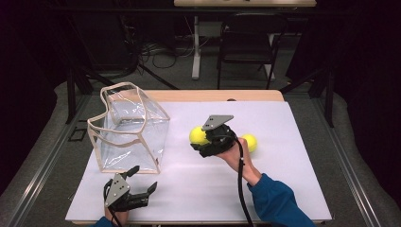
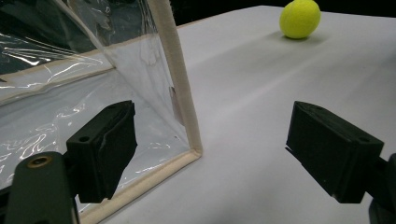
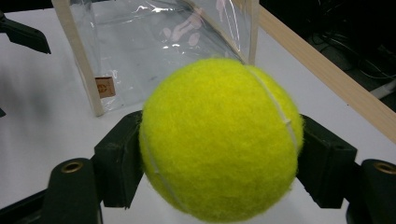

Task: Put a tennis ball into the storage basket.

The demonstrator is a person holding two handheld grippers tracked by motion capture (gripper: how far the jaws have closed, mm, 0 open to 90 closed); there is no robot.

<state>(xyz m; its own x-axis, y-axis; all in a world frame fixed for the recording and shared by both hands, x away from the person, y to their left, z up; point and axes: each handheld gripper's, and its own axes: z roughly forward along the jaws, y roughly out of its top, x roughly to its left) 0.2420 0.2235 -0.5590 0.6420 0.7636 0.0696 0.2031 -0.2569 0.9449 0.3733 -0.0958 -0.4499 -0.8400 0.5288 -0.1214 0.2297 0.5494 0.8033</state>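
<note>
A yellow tennis ball (image 1: 196, 134) (image 3: 219, 140) sits clamped between the jaws of my right gripper (image 1: 201, 140) (image 3: 220, 154), near the middle of the white table and a little above it. A second tennis ball (image 1: 250, 143) lies just behind the right hand. A clear plastic bag (image 1: 127, 127) (image 3: 154, 42) with beige trim stands upright at the left, mouth up. My left gripper (image 1: 144, 178) (image 2: 215, 140) is open near the front edge, with the bag's near corner (image 2: 187, 112) between and beyond its jaws. Far off in the left gripper view is a tennis ball (image 2: 300, 17).
The white sheet (image 1: 279, 189) covers the table, with a wooden strip (image 1: 213, 96) along its far edge. A dark folding chair (image 1: 248, 42) and a table leg (image 1: 196, 47) stand on the floor beyond. Metal rails run along both sides of the table.
</note>
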